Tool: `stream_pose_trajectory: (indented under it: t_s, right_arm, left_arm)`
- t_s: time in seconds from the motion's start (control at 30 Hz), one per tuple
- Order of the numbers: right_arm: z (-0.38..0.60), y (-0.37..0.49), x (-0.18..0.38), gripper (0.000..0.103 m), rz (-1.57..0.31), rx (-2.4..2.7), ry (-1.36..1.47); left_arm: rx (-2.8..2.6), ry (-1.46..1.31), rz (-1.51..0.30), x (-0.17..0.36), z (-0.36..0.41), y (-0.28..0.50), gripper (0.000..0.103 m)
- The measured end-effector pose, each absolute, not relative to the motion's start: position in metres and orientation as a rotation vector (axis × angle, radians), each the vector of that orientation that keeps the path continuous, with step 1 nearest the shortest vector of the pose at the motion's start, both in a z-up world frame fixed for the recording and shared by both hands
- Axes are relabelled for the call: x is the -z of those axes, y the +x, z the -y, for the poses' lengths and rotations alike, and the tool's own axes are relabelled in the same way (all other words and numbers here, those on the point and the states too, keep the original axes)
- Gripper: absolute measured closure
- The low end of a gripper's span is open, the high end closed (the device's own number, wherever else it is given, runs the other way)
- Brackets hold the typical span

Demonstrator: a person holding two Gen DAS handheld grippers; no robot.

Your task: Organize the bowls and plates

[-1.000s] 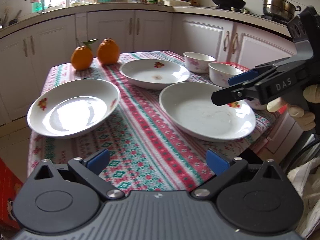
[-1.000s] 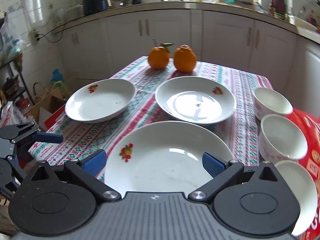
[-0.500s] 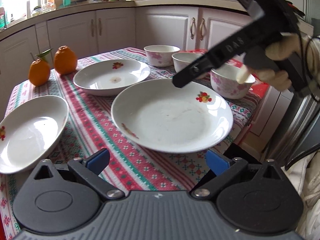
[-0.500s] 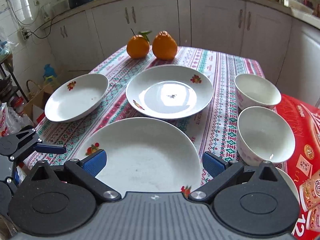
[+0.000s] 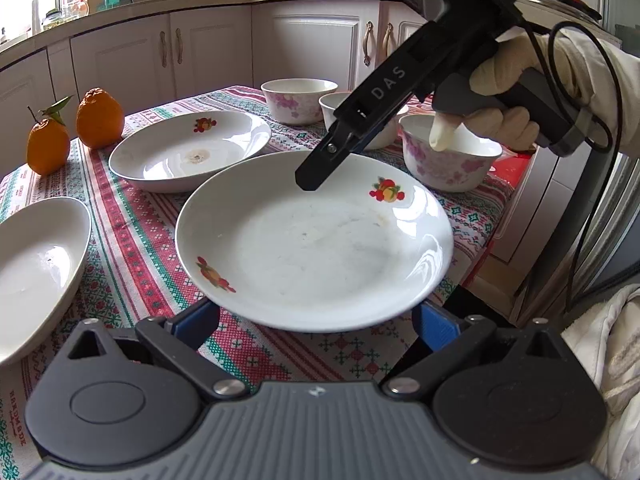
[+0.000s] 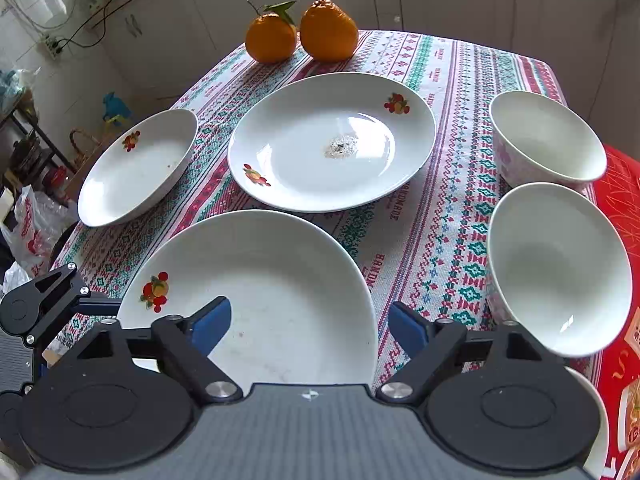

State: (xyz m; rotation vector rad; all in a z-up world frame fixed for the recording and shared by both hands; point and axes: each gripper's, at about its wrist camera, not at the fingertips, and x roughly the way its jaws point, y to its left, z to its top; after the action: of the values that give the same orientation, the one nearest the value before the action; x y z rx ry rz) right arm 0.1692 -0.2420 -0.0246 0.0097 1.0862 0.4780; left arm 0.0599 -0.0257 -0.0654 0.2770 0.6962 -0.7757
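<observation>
Three white plates and three bowls stand on the patterned tablecloth (image 6: 432,208). The near plate (image 6: 280,288) (image 5: 316,240) lies at the table's front edge. My right gripper (image 6: 310,324) (image 5: 310,178) hangs tilted down over it and its jaws are closing. One pad is above the plate's inside and the other is outside its rim, neither touching it. My left gripper (image 5: 316,320) (image 6: 96,306) is open, its pads under the opposite rim. Farther back are the middle plate (image 6: 332,140) and the left plate (image 6: 136,168). The bowls (image 6: 548,136) (image 6: 560,264) stand on the right.
Two oranges (image 6: 272,38) (image 6: 328,30) sit at the far end of the table. A red printed box (image 6: 620,208) lies under the right-hand bowls, and the third bowl (image 6: 596,412) shows at the lower right. White cabinets (image 5: 208,52) surround the table. Bags (image 6: 36,220) lie on the floor.
Both grippers have closed in on the near plate from opposite sides. The right gripper has tipped downward and its jaws have narrowed around the plate's rim.
</observation>
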Motion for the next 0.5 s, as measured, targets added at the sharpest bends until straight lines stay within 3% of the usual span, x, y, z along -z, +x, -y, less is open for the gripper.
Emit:
stream_pose_trajectory:
  t_s: [0.23,0.5]
  right_arm:
    - [0.245,0.182,0.034,0.032,-1.141,-0.519,0.037]
    - [0.244,0.182,0.035,0.032,-1.154,-0.530,0.051]
  left_arm:
    - [0.771,0.274,-0.701,0.067,0.028,0.061,0.001]
    - [0.781,0.276,-0.701,0.067,0.025,0.063,0.001]
